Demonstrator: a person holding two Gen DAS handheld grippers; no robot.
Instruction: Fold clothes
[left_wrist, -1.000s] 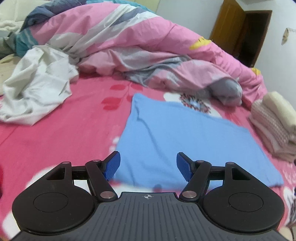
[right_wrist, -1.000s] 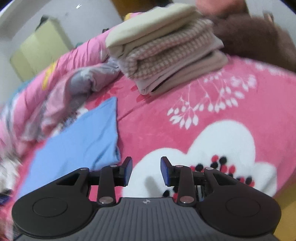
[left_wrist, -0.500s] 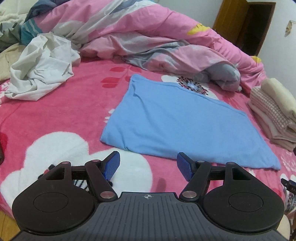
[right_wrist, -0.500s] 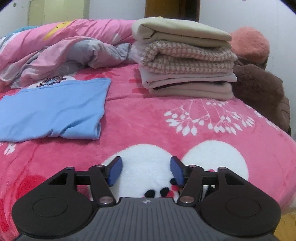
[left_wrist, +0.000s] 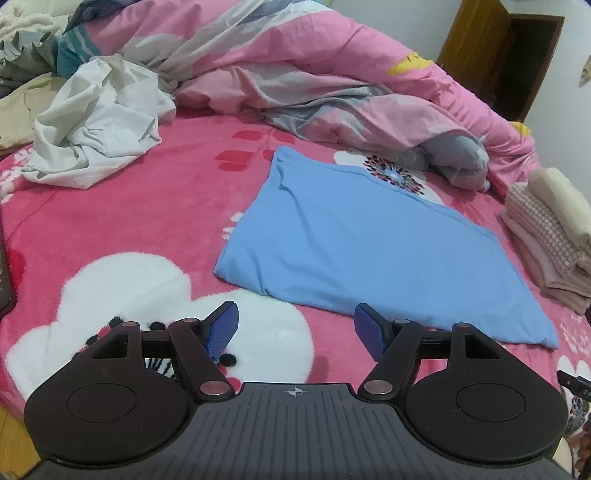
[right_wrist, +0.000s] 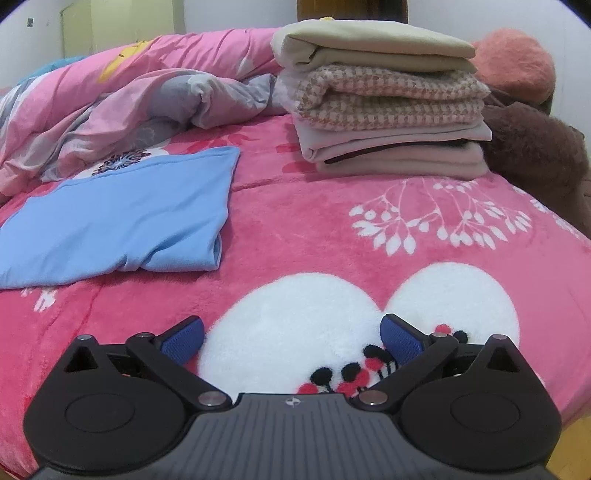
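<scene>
Both pairs of jaws stand spread with nothing between them: our left gripper (left_wrist: 295, 326) hangs near the folded light-blue cotton garment (left_wrist: 365, 254) on the pink fleece bed blanket (right_wrist: 314, 229), while our right gripper (right_wrist: 291, 338) has just been opening over it.

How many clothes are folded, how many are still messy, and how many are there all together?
Folded in the stack: 4 that I can tell apart
Folded flat by itself, the blue garment: 1
Messy, the white garment: 1
Total: 6

More crumpled fabric lies at the far left edge, too cut off to count.
</scene>
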